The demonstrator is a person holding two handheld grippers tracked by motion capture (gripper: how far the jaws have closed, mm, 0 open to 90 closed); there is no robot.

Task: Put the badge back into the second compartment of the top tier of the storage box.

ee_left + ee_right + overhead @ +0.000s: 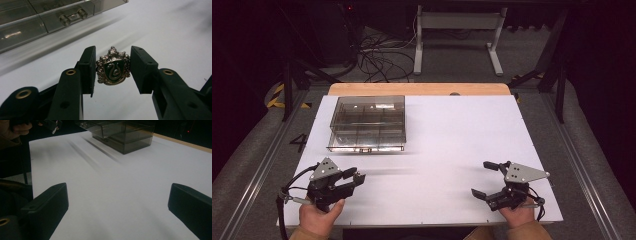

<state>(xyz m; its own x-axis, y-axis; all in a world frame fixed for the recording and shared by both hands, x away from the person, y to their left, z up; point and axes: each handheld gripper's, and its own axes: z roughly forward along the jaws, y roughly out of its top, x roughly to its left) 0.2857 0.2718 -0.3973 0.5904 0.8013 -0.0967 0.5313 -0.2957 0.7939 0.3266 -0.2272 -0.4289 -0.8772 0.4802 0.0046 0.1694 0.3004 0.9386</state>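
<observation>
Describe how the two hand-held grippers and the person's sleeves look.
Both the left gripper and the right gripper are black, with two blocky jaws and brass-ringed holes. Each carries a grey three-cornered plate on top and trails a black cable. The sleeves are tan.

Dark room. Grey carpet floor (452, 60), tangled black cables (379, 57), white desk frame (457, 35) behind. White tabletop (462, 145), wooden far edge.

White table (452, 150), smoky compartment box (368, 123)
</observation>
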